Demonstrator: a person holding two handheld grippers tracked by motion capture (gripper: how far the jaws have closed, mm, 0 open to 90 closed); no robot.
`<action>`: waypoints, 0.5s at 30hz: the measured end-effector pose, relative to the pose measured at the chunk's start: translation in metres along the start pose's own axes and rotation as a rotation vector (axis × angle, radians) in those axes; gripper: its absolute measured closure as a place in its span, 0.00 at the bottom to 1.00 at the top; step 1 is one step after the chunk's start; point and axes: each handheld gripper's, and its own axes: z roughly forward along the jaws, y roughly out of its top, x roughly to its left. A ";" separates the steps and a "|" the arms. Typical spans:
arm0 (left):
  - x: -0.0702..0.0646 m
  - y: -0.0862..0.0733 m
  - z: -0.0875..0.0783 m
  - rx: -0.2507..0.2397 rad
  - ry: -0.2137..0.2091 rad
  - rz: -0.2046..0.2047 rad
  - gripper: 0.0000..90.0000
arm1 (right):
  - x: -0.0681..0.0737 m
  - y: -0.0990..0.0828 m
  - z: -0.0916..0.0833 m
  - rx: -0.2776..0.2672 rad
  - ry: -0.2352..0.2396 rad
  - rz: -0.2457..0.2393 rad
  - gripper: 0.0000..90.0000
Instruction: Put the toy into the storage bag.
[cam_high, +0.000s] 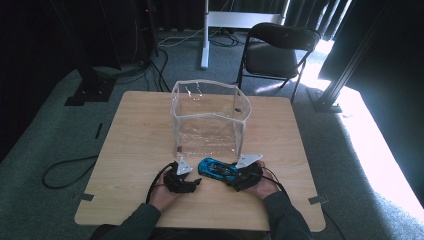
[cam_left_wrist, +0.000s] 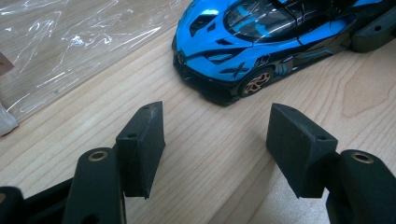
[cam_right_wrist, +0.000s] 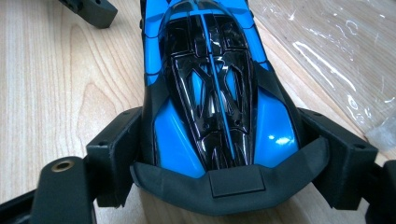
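I am sitting at a light wooden worktop (cam_high: 135, 135) standing on grey-green carpet (cam_high: 45, 125). Beyond it a black folding chair (cam_high: 277, 52) is facing me, dark curtains (cam_high: 60, 30) are hanging behind, and bright daylight (cam_high: 360, 125) is spilling across the floor at the right.

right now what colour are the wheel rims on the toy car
Gold or bronze, on the blue and black toy car; the front wheel rim shows best in the left gripper view.

Lab-type recording room. Black curtains (cam_high: 35, 40) on the walls, metal stand legs (cam_high: 92, 85) on grey carpet (cam_high: 55, 130), loose cables (cam_high: 65, 170) on it, tape marks by a wooden table (cam_high: 135, 130), folding chair (cam_high: 277, 50) behind.
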 end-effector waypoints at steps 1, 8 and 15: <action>0.000 0.000 0.000 0.000 0.000 0.000 0.42 | 0.000 0.000 0.000 -0.001 -0.002 0.002 0.23; 0.000 0.000 0.000 -0.001 -0.001 0.000 0.42 | 0.003 0.000 -0.008 -0.007 0.012 0.011 0.27; 0.000 0.000 0.000 0.000 -0.002 0.002 0.42 | 0.009 0.008 -0.019 -0.012 -0.035 -0.014 0.27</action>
